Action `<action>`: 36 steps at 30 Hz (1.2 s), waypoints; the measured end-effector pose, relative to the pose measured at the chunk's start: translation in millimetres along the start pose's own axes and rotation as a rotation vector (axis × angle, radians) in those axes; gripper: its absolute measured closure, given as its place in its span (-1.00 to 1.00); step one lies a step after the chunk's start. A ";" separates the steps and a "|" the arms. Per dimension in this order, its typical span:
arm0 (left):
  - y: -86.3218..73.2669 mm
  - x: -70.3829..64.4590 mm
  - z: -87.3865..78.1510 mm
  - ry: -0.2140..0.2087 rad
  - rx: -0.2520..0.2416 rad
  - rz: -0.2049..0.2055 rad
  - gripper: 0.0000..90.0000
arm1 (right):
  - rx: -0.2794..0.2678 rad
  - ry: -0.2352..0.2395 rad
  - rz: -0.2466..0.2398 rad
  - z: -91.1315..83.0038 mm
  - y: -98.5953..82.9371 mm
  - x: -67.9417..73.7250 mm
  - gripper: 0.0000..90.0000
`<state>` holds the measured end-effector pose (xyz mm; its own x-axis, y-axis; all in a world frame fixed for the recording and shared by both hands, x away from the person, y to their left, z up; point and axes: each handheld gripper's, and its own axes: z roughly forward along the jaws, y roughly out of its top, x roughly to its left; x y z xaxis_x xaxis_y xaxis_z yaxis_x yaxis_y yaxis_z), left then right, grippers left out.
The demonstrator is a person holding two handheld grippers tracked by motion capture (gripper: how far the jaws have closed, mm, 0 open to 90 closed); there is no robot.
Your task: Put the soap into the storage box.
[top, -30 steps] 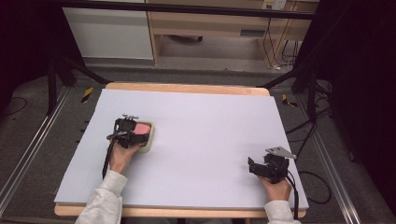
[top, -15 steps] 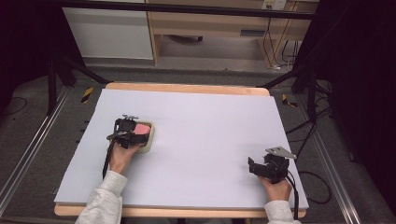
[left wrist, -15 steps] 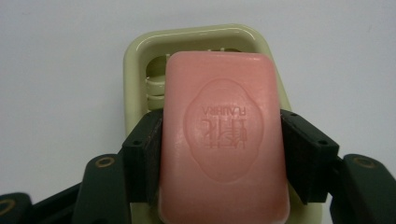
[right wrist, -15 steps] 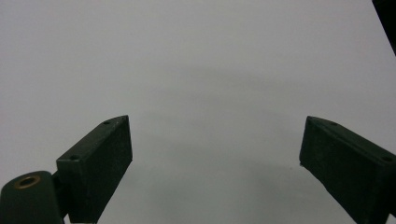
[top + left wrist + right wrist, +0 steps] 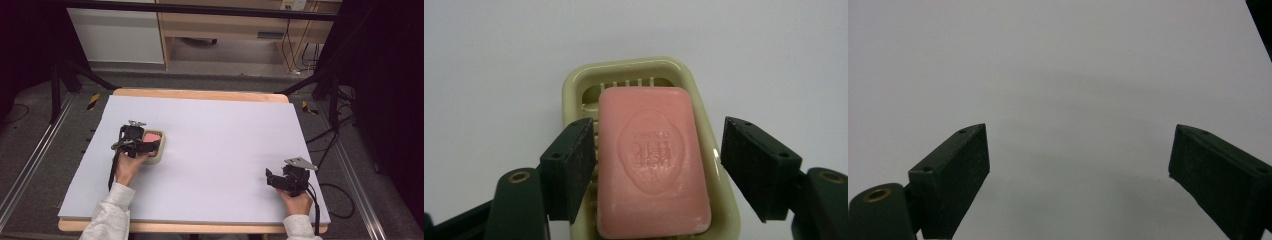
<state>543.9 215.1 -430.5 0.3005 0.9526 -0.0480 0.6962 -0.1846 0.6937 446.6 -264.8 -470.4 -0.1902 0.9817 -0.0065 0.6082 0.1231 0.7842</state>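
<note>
Left gripper (image 5: 656, 165) sat wide, straddling pink rectangular soap bar (image 5: 651, 160) in cream plastic dish (image 5: 574, 85); likely pre-grasp, next squeeze. Right gripper (image 5: 1078, 175) wide, empty.

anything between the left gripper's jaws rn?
Yes. In the left gripper view, the pink soap bar in its pale green dish lies between the open jaws of the left gripper; neither jaw is clamped on it.

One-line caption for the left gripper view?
Open left gripper straddling a pink soap bar in its cream soap dish.
</note>
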 end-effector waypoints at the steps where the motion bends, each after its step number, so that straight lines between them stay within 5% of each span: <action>1: 0.0 -1.6 -3.0 -0.018 -0.013 0.011 -0.34 | -0.001 -0.002 0.002 -0.2 0.0 0.0 -0.79; 19: -15.7 -16.8 -23.3 -0.068 -0.091 0.093 -0.36 | -0.008 0.000 0.010 -1.5 -0.2 -1.5 -0.78; 36: -46.7 2.8 -46.4 -0.036 -0.168 0.120 -0.48 | -0.009 -0.001 0.019 -2.4 -1.1 -3.6 -0.79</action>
<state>482.0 237.6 -429.8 0.3999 0.9164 0.0187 0.5361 -0.2504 0.8062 444.8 -268.8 -469.7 -0.1778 0.9840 0.0078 0.6049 0.1031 0.7896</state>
